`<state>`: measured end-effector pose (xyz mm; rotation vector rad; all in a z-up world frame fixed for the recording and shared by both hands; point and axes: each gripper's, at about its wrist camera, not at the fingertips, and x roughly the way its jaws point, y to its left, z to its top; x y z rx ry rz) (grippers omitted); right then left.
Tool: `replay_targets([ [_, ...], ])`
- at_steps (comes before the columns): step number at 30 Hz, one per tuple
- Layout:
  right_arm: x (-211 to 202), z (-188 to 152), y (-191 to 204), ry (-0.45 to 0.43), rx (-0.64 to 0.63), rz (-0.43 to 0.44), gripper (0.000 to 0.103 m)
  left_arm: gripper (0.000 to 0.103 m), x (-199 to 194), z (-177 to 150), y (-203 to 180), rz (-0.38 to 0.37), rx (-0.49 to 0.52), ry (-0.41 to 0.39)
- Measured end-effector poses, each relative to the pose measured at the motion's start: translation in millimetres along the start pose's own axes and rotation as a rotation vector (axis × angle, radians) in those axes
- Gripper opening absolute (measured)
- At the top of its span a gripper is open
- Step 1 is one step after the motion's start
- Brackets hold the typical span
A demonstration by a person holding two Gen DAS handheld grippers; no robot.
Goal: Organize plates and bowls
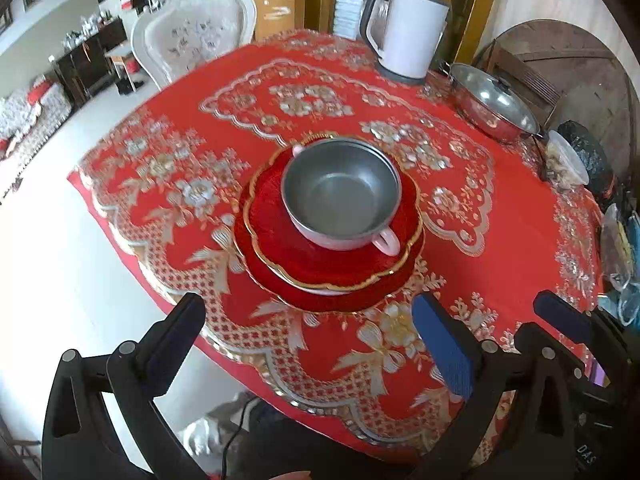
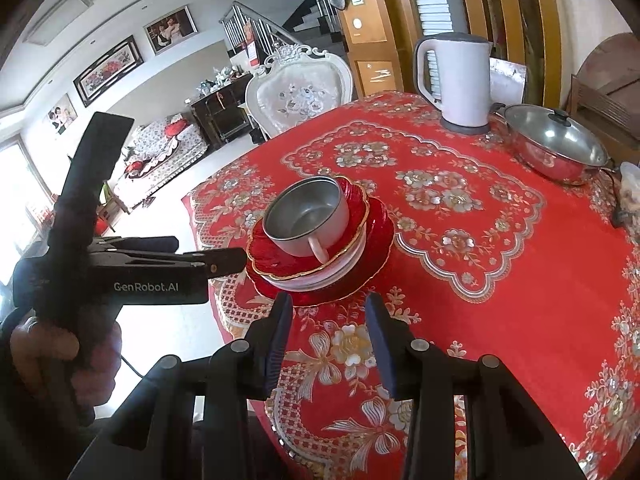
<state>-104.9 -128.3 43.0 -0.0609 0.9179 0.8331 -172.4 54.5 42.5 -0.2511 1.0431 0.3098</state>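
Keep left gripper (image 1: 308,344) and right gripper (image 2: 330,340), both spread empty, short of the plate stack (image 1: 320,268), leaving the metal bowls (image 1: 340,196) nested centrally.

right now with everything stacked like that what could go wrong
The metal bowl sits on top of stacked red plates that look offset rather than centred, so a nudge might slide it. The stack stands fairly near the table edge; a push that way could tip it off. Both the left gripper and right gripper are open and empty.

Bowl (image 1: 341,192) on stacked plates (image 1: 332,264), kettle (image 1: 408,36) behind
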Motion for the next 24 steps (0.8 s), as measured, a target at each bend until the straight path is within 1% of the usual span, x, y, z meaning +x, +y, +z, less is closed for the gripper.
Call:
replay_targets([
  [8, 0.8, 0.1, -2.4, 0.006, 0.011, -0.004, 0.040, 0.103, 6.7, -1.7, -4.1, -0.006, 0.008, 0.026],
  [11, 1.1, -0.3, -2.8, 0.008, 0.012, -0.004, 0.040, 0.103, 10.7, -1.7, -3.6, -0.020, 0.002, 0.045],
  [13, 1.3, -0.4, -2.9, 0.011, 0.012, -0.005, 0.040, 0.103, 13.6, -2.2, -2.3, -0.046, -0.010, 0.056],
  [18, 1.3, -1.1, -4.3, 0.014, 0.020, -0.008, 0.040, 0.103, 14.9, -4.4, 5.5, -0.091, -0.073, 0.035],
  [20, 1.3, -1.3, -5.3, 0.016, 0.024, -0.012, 0.040, 0.103, 15.1, -4.7, 3.1, -0.074, -0.062, 0.031],
  [24, 1.6, -1.7, -6.4, 0.016, 0.026, -0.013, 0.040, 0.103, 16.2, -5.2, -0.4, -0.078, -0.045, 0.037],
])
